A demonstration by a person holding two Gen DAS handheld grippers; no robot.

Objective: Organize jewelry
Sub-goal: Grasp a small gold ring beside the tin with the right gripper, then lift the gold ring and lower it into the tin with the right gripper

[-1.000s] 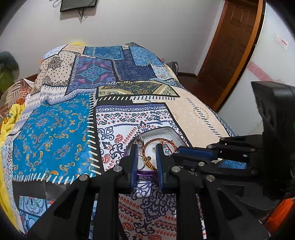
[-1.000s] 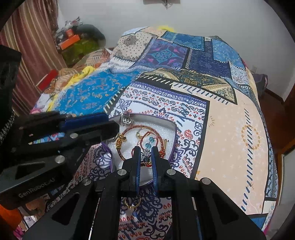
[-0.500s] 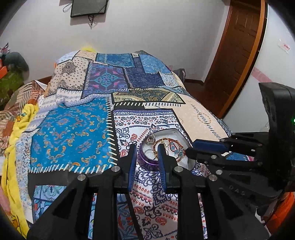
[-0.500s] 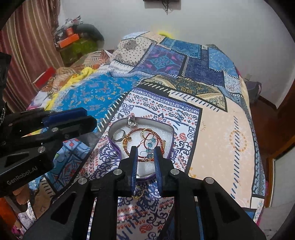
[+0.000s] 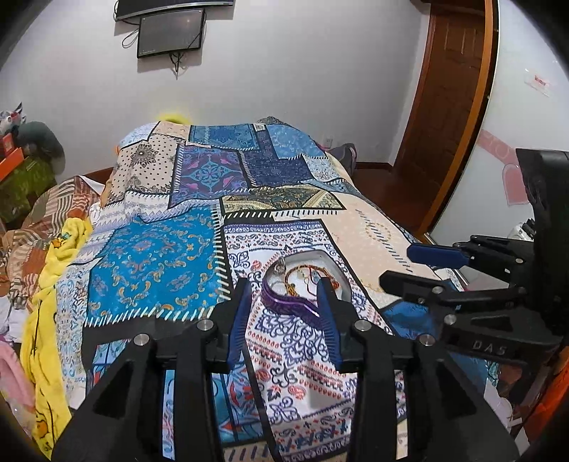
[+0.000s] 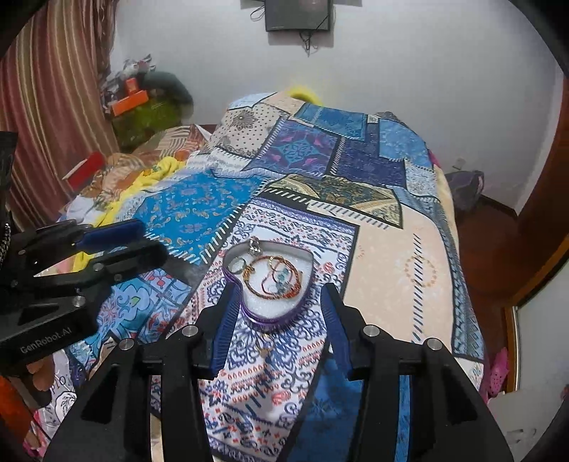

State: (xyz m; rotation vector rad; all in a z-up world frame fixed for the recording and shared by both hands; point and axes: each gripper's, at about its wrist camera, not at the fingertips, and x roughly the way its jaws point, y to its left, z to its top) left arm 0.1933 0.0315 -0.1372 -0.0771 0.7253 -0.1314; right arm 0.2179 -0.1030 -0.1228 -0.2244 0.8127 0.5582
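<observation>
A purple heart-shaped jewelry box (image 6: 267, 316) with white foam lining sits on the patterned bedspread. It holds a red-and-gold bangle (image 6: 274, 277), a ring (image 6: 237, 264) and a silver charm (image 6: 254, 245). The box also shows in the left wrist view (image 5: 290, 302). A small gold earring (image 6: 264, 350) lies on the bedspread just in front of the box. My right gripper (image 6: 278, 316) is open and empty, raised above the box's near side. My left gripper (image 5: 284, 312) is open and empty, also raised just in front of the box.
The patchwork bedspread (image 6: 391, 270) covers the whole bed. A yellow blanket (image 5: 53, 284) and clothes lie along the left edge. A wooden door (image 5: 451, 89) stands at the right. A monitor (image 5: 170, 32) hangs on the far wall.
Both grippers have opened wide and pulled back and up from the box. The jewelry stays in the box.
</observation>
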